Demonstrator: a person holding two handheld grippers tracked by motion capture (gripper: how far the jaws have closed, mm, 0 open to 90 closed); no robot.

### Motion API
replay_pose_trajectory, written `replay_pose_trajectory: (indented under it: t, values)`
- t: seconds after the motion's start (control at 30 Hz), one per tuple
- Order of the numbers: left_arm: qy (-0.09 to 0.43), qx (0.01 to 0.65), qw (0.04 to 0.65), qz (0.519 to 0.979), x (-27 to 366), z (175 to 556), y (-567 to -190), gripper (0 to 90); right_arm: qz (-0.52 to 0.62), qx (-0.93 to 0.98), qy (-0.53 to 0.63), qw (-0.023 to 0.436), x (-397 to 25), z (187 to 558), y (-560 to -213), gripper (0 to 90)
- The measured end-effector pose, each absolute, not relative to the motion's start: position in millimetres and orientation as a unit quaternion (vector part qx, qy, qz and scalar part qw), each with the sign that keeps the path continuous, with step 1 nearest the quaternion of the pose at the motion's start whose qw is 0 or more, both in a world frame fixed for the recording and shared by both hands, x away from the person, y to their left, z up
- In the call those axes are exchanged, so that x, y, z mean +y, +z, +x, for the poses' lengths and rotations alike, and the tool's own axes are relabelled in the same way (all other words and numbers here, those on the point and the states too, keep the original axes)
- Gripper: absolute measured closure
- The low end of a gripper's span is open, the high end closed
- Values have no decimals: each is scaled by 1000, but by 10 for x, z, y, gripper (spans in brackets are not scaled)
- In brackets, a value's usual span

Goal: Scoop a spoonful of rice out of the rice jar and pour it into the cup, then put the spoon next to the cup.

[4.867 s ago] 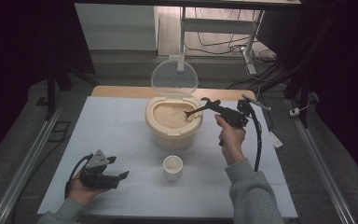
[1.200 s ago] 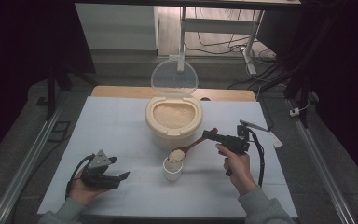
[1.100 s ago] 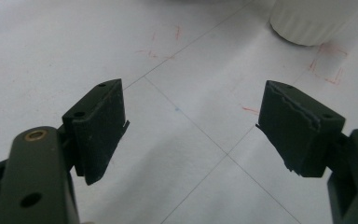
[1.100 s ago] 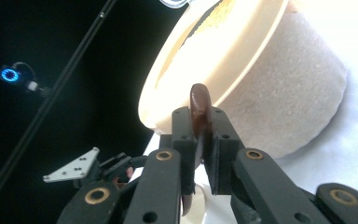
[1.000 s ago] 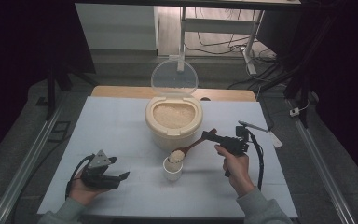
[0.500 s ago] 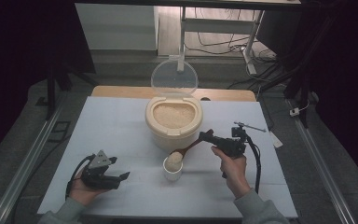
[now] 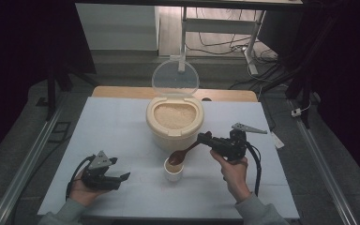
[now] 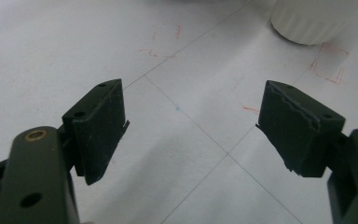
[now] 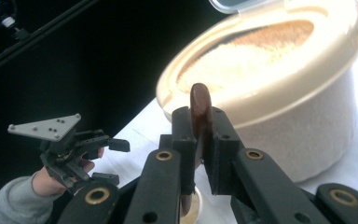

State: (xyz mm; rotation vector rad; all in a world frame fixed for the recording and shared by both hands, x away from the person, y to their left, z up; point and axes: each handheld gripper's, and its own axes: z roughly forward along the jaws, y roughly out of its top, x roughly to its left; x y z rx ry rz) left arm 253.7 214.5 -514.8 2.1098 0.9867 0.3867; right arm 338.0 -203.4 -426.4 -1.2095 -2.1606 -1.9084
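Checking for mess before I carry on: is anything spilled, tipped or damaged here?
No spill shows. The spoon is tipped over the small cup. One oddity: the left hand-held gripper has a ragged, chipped edge on one pad.

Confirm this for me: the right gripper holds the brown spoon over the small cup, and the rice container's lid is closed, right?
Not quite. The high view shows the rice container with its clear lid open, standing upright. The right gripper does hold the brown spoon over the small cup.

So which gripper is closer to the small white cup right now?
Right. The right gripper is just beyond the small white cup to its right, holding the brown spoon over it. The left gripper rests on the table, off to its left.
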Motion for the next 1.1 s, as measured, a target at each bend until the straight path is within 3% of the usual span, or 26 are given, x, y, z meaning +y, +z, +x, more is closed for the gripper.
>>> replay_pose_trajectory:
  t: [0.17,1.1]
  values:
    - [152,386,380,827,2141,2534,-5146,226,-370,-692,-620,-3,-2064,3334,-4234,828]
    - [153,388,382,825,2150,2536,-5142,226,-388,-652,-651,27,-2597,3328,-4091,828]
